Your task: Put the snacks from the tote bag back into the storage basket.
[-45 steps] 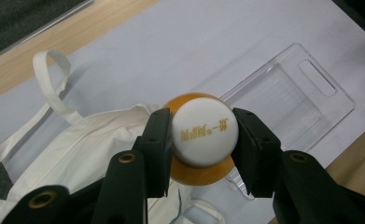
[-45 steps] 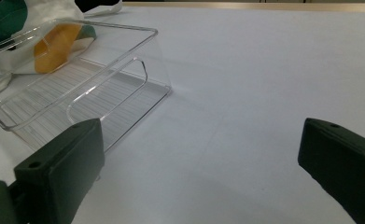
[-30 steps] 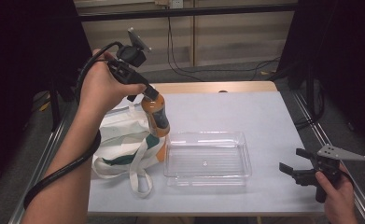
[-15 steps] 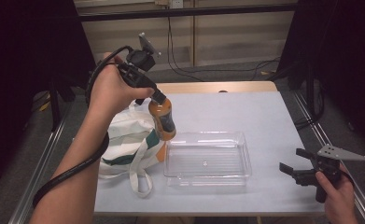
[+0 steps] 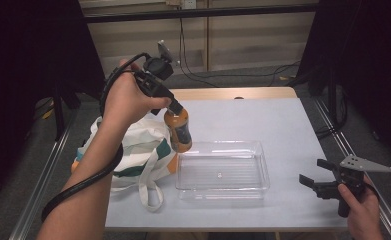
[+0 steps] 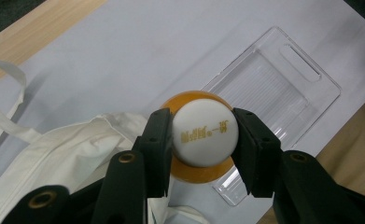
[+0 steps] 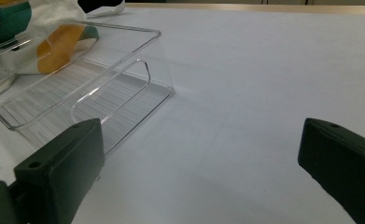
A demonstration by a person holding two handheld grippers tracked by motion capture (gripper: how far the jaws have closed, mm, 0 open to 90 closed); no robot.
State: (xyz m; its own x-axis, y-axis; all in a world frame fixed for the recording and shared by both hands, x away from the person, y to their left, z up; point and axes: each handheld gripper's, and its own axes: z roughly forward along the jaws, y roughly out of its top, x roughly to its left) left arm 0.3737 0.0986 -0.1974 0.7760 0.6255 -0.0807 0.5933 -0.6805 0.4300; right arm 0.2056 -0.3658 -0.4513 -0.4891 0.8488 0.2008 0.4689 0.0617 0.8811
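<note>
left claw (image 6: 203, 140) pinches the orange bottle (image 5: 178, 131) by its cap; right claw (image 7: 199, 172) spread.

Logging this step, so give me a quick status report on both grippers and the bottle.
Left gripper shut on orange bottle's white cap, bottle lifted beside the cloth bag. Right gripper open, idle. Clear tray empty, path unobstructed.

Wide-open right claw (image 7: 201, 172) faces a clear tray (image 7: 77, 88) on the table (image 7: 264, 70)
</note>
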